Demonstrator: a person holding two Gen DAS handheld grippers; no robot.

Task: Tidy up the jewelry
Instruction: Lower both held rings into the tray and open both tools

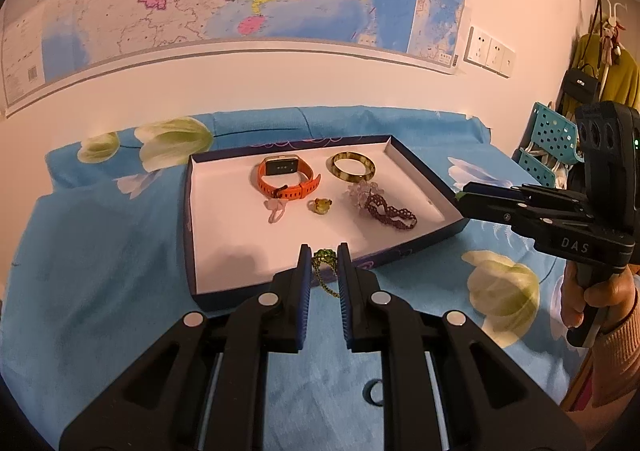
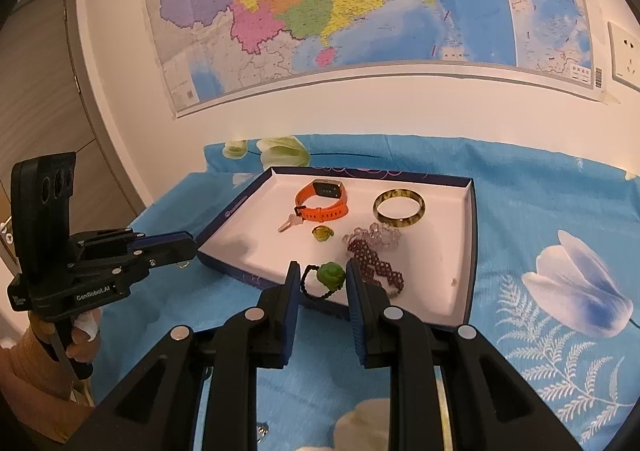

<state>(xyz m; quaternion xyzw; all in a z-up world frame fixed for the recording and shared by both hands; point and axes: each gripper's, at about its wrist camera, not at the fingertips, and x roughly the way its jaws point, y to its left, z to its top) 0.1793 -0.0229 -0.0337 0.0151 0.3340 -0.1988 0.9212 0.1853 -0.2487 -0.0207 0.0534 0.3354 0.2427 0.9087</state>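
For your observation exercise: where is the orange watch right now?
In both wrist views the orange watch lies inside the white-lined tray, toward its back wall, left of the amber bangle and just behind the small yellow-green ring.

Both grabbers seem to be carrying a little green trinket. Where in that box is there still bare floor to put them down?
The tray is bare along its near edge and left wall, in front of the orange watch. The right side, near the bangle, crystal cluster and maroon lace band, is crowded; the pink charm and amber ring sit mid-tray.
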